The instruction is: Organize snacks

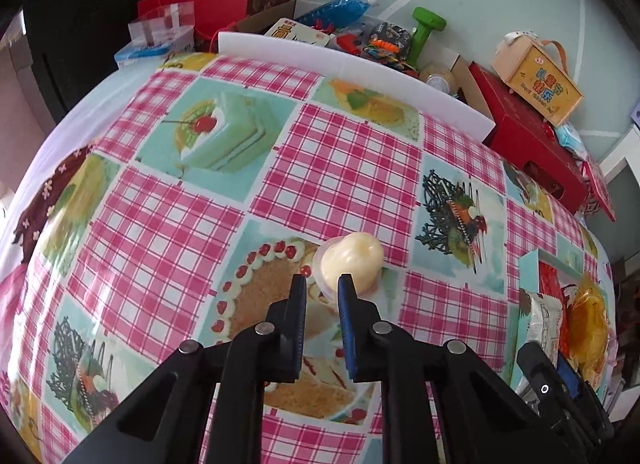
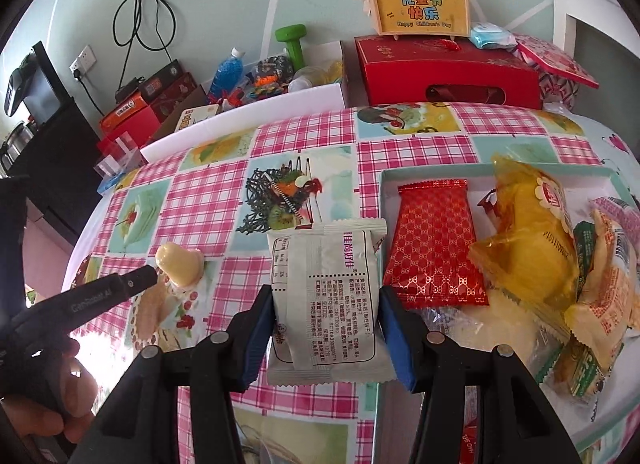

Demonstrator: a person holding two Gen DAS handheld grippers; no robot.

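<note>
**On the checked cloth, one packet up and one jelly cup waiting**

Over the pink-checked tablecloth (image 2: 328,131) both hand-held grippers work at once. The right gripper (image 2: 326,316) has its blue pads pressed on either side of a white snack packet (image 2: 326,292), lifted clear of the cloth. At about three o'clock from it sits the pale-rimmed tray (image 2: 424,173), already holding a red foil packet (image 2: 434,240), a yellow wrapped snack (image 2: 532,248) and more packets piled on its right side.

At nine o'clock in the right wrist view, the left gripper (image 1: 322,284) reaches toward a cream-coloured jelly cup (image 1: 352,266) lying on its side on the cloth. Its jaws stand narrow, pinched at the cup's near rim, though I cannot see for sure that they have it.

The step in hand looks like carrying the white packet to the tray. Next, I'd judge, it needs swinging toward three o'clock and lowering onto the bare strip beside the red packet, then letting go.
</note>
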